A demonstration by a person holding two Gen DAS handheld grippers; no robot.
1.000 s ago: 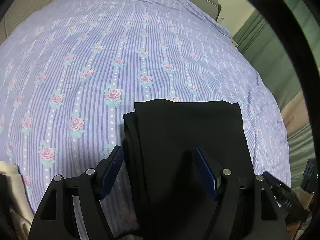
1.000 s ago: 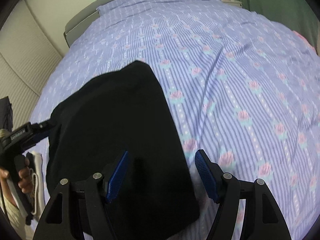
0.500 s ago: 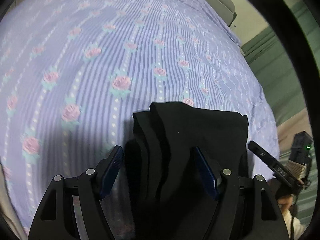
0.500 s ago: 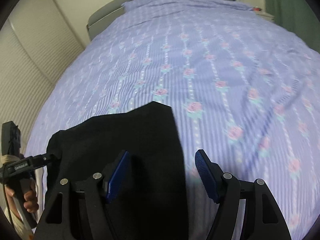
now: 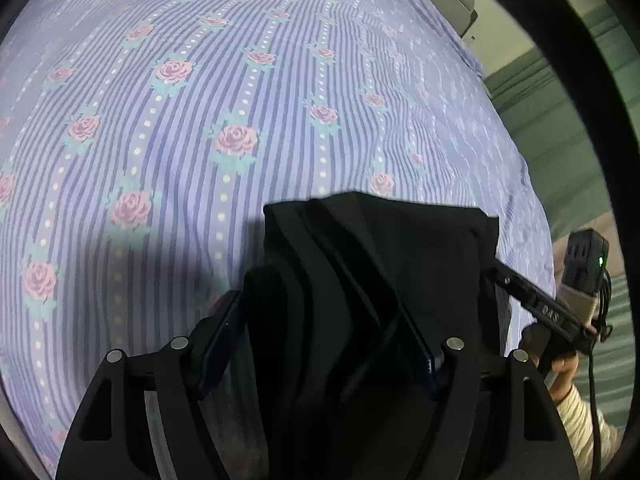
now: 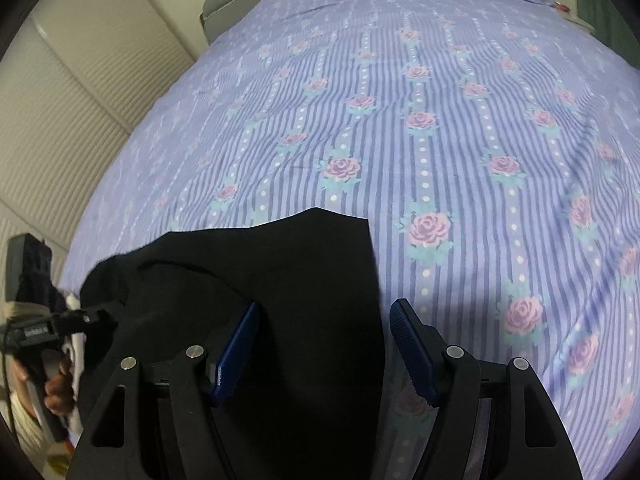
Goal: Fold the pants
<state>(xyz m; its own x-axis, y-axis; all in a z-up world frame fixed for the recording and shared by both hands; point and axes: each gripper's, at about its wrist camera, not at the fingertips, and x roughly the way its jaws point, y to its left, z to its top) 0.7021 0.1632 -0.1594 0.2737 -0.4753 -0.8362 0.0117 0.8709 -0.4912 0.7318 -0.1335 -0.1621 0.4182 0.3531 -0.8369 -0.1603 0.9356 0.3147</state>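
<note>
We have the pants (image 5: 380, 280) folded into a black bundle near the bed's (image 5: 200, 100) foot edge. Our left gripper (image 5: 320, 340) straddles the layered edge at 6 o'clock, fingers wide apart, the cloth filling the gap but not pinched. Our right gripper (image 6: 324, 344) stands open likewise over the other side, one finger (image 6: 412, 352) just beyond the cloth edge, over the sheet. We judge the fold nearly done; both grippers sit low, probably to steady the stack.
</note>
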